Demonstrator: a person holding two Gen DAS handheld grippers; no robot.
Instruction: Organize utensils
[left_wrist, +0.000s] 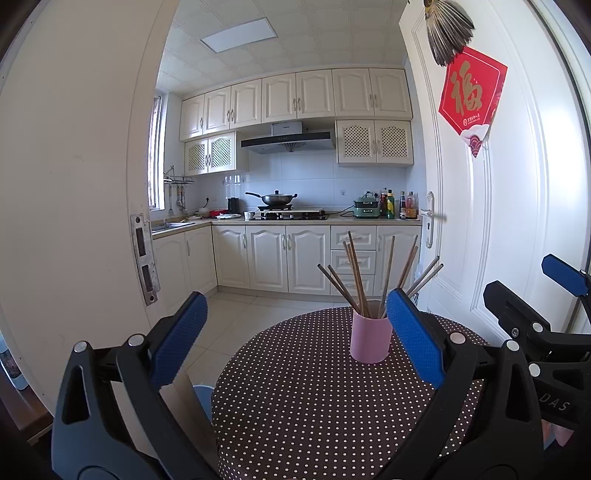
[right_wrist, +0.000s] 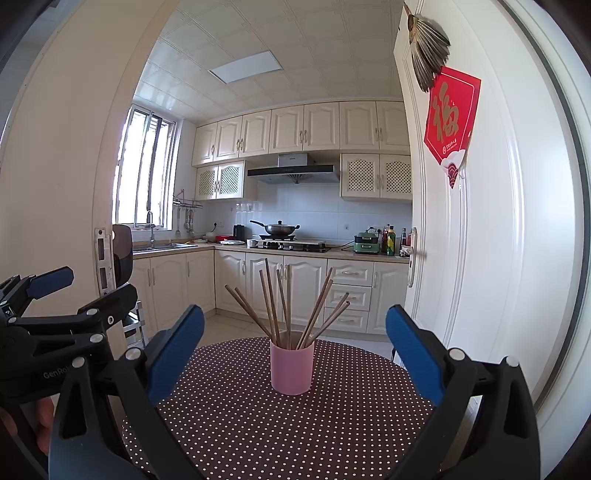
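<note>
A pink cup (left_wrist: 371, 340) (right_wrist: 291, 367) stands upright on the round table with a brown polka-dot cloth (left_wrist: 314, 406) (right_wrist: 266, 424). Several wooden chopsticks (left_wrist: 357, 275) (right_wrist: 274, 306) fan out of it. My left gripper (left_wrist: 295, 334) is open, held above the table's left part, with the cup just inside its right finger (left_wrist: 413, 336). My right gripper (right_wrist: 294, 349) is open too, nothing between its fingers, and the cup sits centred ahead of it. Each gripper shows in the other's view: the right gripper (left_wrist: 554, 295) at the right edge, the left gripper (right_wrist: 55, 306) at the left.
A white door (left_wrist: 498, 206) (right_wrist: 480, 240) with a red paper hanging stands open just right of the table. The white door frame (left_wrist: 74, 184) rises at the left. Beyond lie a tiled floor (left_wrist: 236, 325) and kitchen cabinets (right_wrist: 288, 288) with a stove.
</note>
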